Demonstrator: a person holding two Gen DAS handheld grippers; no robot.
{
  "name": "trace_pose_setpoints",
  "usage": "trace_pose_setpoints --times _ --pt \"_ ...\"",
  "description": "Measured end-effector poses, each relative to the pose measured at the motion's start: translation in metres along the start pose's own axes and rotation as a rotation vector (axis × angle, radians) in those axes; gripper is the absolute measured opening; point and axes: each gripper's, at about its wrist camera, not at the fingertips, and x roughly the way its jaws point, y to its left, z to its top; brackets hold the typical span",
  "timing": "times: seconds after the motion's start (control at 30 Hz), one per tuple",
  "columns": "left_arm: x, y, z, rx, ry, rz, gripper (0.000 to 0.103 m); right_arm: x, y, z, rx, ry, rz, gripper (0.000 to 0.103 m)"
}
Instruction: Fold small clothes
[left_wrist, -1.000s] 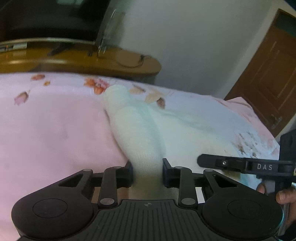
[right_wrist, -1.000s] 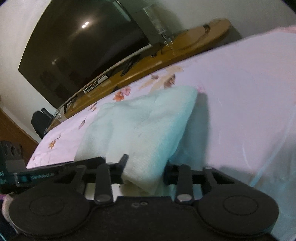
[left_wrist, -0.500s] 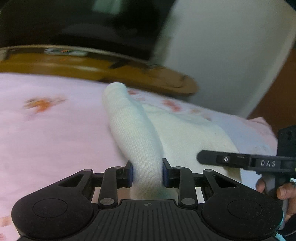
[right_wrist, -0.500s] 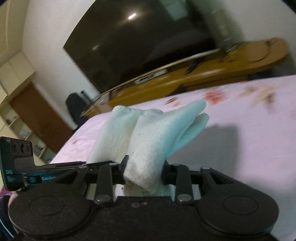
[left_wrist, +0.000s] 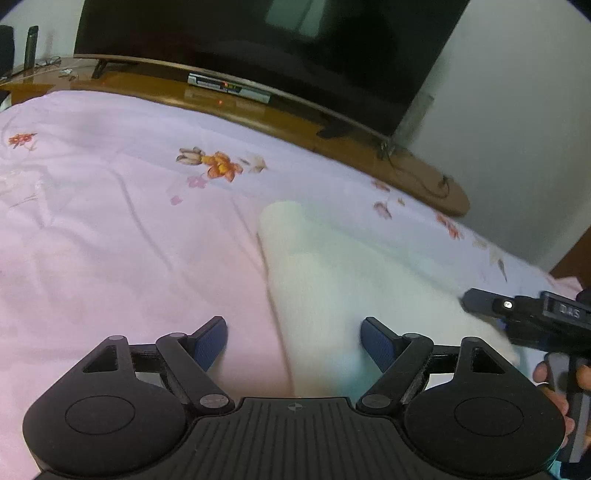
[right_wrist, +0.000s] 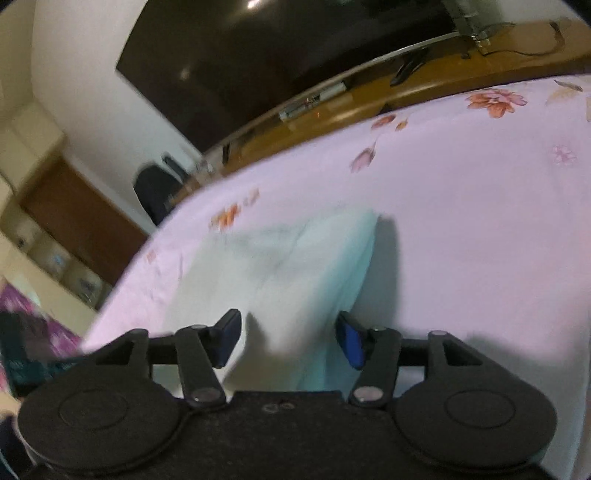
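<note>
In the left wrist view the left hand-held gripper (left_wrist: 294, 341), its jaws just opened, is seen releasing the white garment (left_wrist: 332, 280) onto the pink floral bedsheet (left_wrist: 110, 221), while in the right wrist view the right hand-held gripper (right_wrist: 288, 338), likewise just opened, is seen astride the garment's folded edge, so a fold is judged just laid and withdrawal with smoothing or regrasping is called for next.

Soft knit white garment (left_wrist: 325, 280) — smooth floral cotton sheet (left_wrist: 110, 221) — glossy wood.
</note>
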Motion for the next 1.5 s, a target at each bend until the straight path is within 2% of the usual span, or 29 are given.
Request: trace_pose_setpoints --times 0.07,0.13,0.17,0.23,0.27,0.33,0.43,0.5,0.53,0.63,0.73,0.77,0.8,0.83,0.93,0.97,1.03,1.1,1.13,1.17,1.23,1.27,1.33,1.37,1.4,1.43,1.5 --pt "0.012 -0.003 0.002 -0.005 -0.004 0.002 0.079 0.01 -0.011 0.013 0.017 0.01 -0.01 0.058" --pt "0.015 -0.006 0.001 0.002 -0.015 0.005 0.079 0.021 -0.009 0.021 -0.048 0.01 -0.02 0.039" --pt "0.017 -0.008 0.0 0.009 -0.025 0.012 0.079 0.025 -0.004 0.024 -0.101 -0.003 -0.03 0.012" --pt "0.021 -0.011 -0.004 0.02 -0.02 0.041 0.079 0.03 0.014 0.025 -0.238 -0.051 -0.024 0.011" --pt "0.024 -0.014 -0.005 0.03 -0.026 0.051 0.083 0.034 0.021 0.024 -0.303 -0.054 -0.059 0.011" --pt "0.025 -0.021 -0.004 0.06 -0.022 0.082 0.085 0.053 0.021 0.022 -0.373 0.01 -0.205 0.012" --pt "0.007 -0.026 -0.006 0.059 -0.028 0.094 0.085 0.043 0.03 0.021 -0.377 0.014 -0.244 0.017" --pt "-0.016 -0.027 -0.019 0.068 -0.052 0.076 0.085 0.014 0.042 0.014 -0.396 -0.045 -0.273 0.029" --pt "-0.026 -0.026 -0.027 0.071 -0.06 0.072 0.085 -0.004 0.048 0.009 -0.402 -0.077 -0.258 0.031" --pt "-0.047 -0.026 -0.056 0.068 -0.043 0.072 0.085 -0.044 0.062 -0.018 -0.416 -0.047 -0.166 0.027" --pt "-0.047 -0.025 -0.074 0.069 -0.005 0.089 0.085 -0.052 0.073 -0.044 -0.469 -0.002 -0.186 0.027" --pt "-0.048 -0.027 -0.078 0.082 -0.016 0.104 0.085 -0.043 0.075 -0.05 -0.484 0.031 -0.217 0.022" --pt "-0.051 -0.03 -0.079 0.084 -0.007 0.121 0.085 -0.029 0.071 -0.056 -0.495 0.103 -0.318 0.019" --pt "-0.056 -0.033 -0.08 0.085 -0.005 0.125 0.085 -0.022 0.064 -0.059 -0.477 0.151 -0.376 0.02" --pt "-0.083 -0.042 -0.094 0.124 -0.048 0.131 0.085 -0.045 0.071 -0.063 -0.465 0.075 -0.42 0.016" --pt "-0.09 -0.045 -0.101 0.139 -0.058 0.142 0.085 -0.055 0.076 -0.066 -0.474 0.053 -0.391 0.016" --pt "-0.095 -0.046 -0.115 0.143 -0.05 0.153 0.085 -0.072 0.09 -0.08 -0.518 0.027 -0.315 0.02" --pt "-0.09 -0.043 -0.128 0.129 -0.018 0.175 0.086 -0.068 0.098 -0.097 -0.574 0.057 -0.283 0.024" --pt "-0.091 -0.044 -0.133 0.141 -0.038 0.185 0.088 -0.061 0.095 -0.104 -0.58 0.099 -0.312 0.024" --pt "-0.092 -0.049 -0.136 0.156 -0.029 0.212 0.089 -0.049 0.084 -0.108 -0.566 0.154 -0.395 0.024" --pt "-0.1 -0.061 -0.135 0.18 -0.005 0.254 0.089 -0.051 0.069 -0.105 -0.47 0.124 -0.422 0.034" --pt "-0.11 -0.07 -0.136 0.2 -0.009 0.266 0.089 -0.057 0.073 -0.101 -0.434 0.127 -0.454 0.034" --pt "-0.134 -0.083 -0.142 0.208 -0.043 0.254 0.09 -0.08 0.092 -0.104 -0.464 0.082 -0.517 0.031" --pt "-0.149 -0.09 -0.146 0.2 -0.06 0.238 0.092 -0.097 0.104 -0.109 -0.473 0.043 -0.501 0.037" --pt "-0.166 -0.099 -0.151 0.193 -0.08 0.23 0.101 -0.118 0.114 -0.113 -0.462 0.013 -0.467 0.044" --pt "-0.181 -0.107 -0.156 0.196 -0.106 0.229 0.103 -0.139 0.124 -0.118 -0.446 -0.009 -0.445 0.05" --pt "-0.214 -0.124 -0.173 0.216 -0.152 0.24 0.103 -0.178 0.143 -0.134 -0.467 -0.058 -0.427 0.08"
